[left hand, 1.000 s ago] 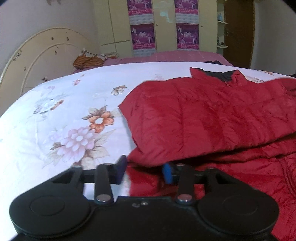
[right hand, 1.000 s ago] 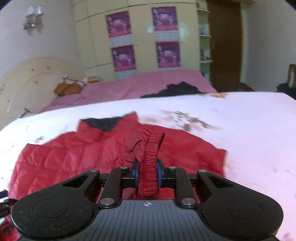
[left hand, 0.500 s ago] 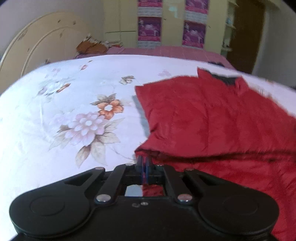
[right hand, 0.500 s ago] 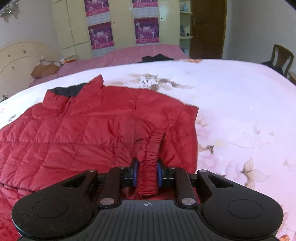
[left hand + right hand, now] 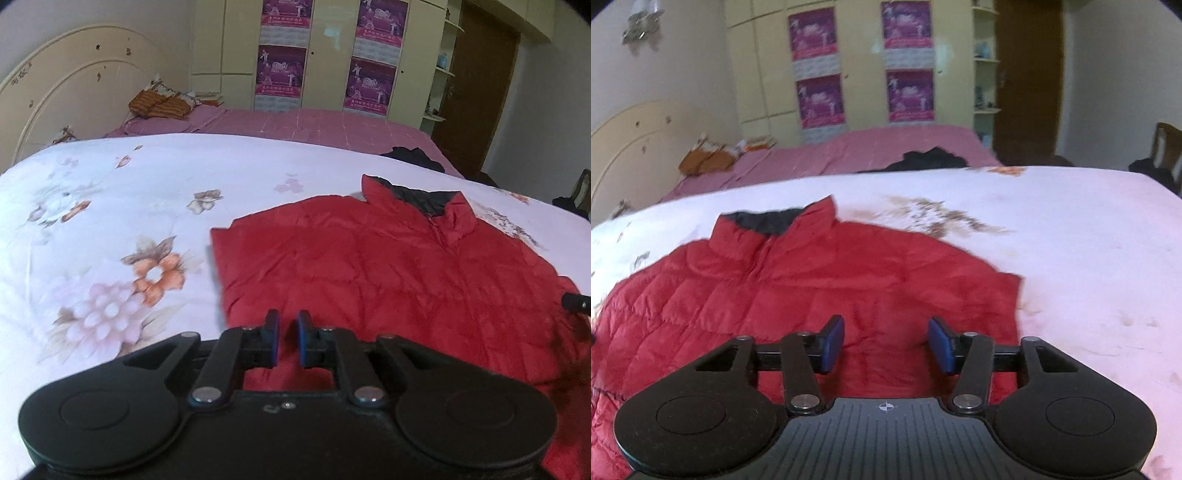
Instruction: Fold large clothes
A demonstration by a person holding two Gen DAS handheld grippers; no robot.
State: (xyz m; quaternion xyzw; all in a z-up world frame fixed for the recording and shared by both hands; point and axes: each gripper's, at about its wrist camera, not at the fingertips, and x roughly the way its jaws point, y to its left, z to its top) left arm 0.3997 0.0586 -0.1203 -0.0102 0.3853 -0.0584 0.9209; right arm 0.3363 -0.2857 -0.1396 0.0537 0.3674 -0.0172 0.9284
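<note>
A red quilted jacket (image 5: 369,266) lies spread on the floral quilt, front up, with its dark-lined collar (image 5: 424,195) at the far end. In the left wrist view my left gripper (image 5: 287,332) hovers over the jacket's near left part. Its jaws are opening, a narrow gap shows and nothing is between the pads. In the right wrist view the jacket (image 5: 831,288) fills the lower left, with the collar (image 5: 764,221) beyond. My right gripper (image 5: 886,343) hangs above the jacket's right half, jaws opening wide and empty.
The white floral quilt (image 5: 110,221) covers the near bed. Behind it are a pink bed (image 5: 314,125) with a dark garment (image 5: 931,158), a cream headboard (image 5: 74,92) at left, a wardrobe with posters, and a chair (image 5: 1167,147) at right.
The left gripper closed on the jacket's folded edge, then let go and lifted back. The right gripper released the red sleeve cuff it held and its jaws spread wide.
</note>
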